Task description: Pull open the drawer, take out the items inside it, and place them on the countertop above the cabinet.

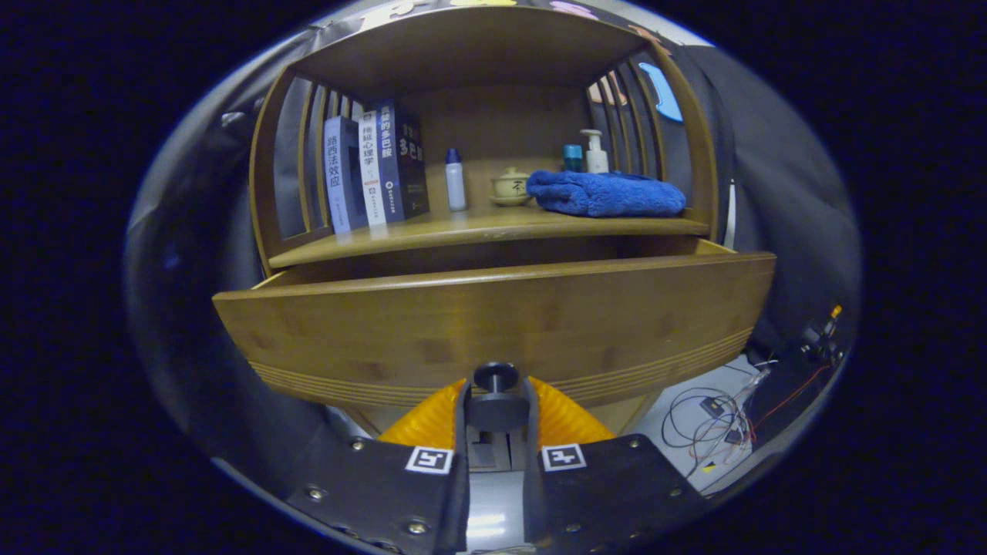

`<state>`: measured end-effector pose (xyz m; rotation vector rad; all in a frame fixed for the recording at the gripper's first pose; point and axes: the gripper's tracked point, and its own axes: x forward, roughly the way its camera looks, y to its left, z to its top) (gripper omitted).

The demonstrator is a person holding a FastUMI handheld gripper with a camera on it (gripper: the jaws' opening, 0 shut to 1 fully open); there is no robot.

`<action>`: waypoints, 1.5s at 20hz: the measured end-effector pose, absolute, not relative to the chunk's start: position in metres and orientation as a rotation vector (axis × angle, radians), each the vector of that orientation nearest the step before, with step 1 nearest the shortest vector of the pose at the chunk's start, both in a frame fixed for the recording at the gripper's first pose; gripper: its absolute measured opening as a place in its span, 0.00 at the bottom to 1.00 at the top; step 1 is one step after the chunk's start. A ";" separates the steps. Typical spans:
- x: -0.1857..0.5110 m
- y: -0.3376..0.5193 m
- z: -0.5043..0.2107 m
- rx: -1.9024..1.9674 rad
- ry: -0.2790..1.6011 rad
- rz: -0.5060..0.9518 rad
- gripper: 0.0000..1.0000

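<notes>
A wooden cabinet stands ahead, and its drawer (493, 324) is pulled out towards me, the wide front panel facing the camera. A round black knob (496, 379) sticks out from the lower middle of that panel. My gripper (496, 405) is shut on the knob, one finger pressing each side of its stem. The inside of the drawer is hidden behind the front panel. Above the drawer lies the wooden countertop (470, 229) under a curved shelf frame.
On the countertop stand three upright books (375, 171), a small white bottle (456, 179), a small teapot (510, 187), a folded blue towel (607, 193) and a pump bottle (595, 152). Loose cables (713, 420) lie on the floor beside the cabinet's right side.
</notes>
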<state>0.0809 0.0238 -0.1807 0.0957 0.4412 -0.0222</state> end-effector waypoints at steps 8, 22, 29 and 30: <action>0.028 0.021 -0.182 0.100 0.455 -0.033 0.28; 0.020 0.022 -0.184 0.129 0.451 -0.040 0.28; 0.020 0.022 -0.182 0.124 0.458 -0.039 0.40; 0.019 0.022 -0.178 0.127 0.448 -0.033 0.43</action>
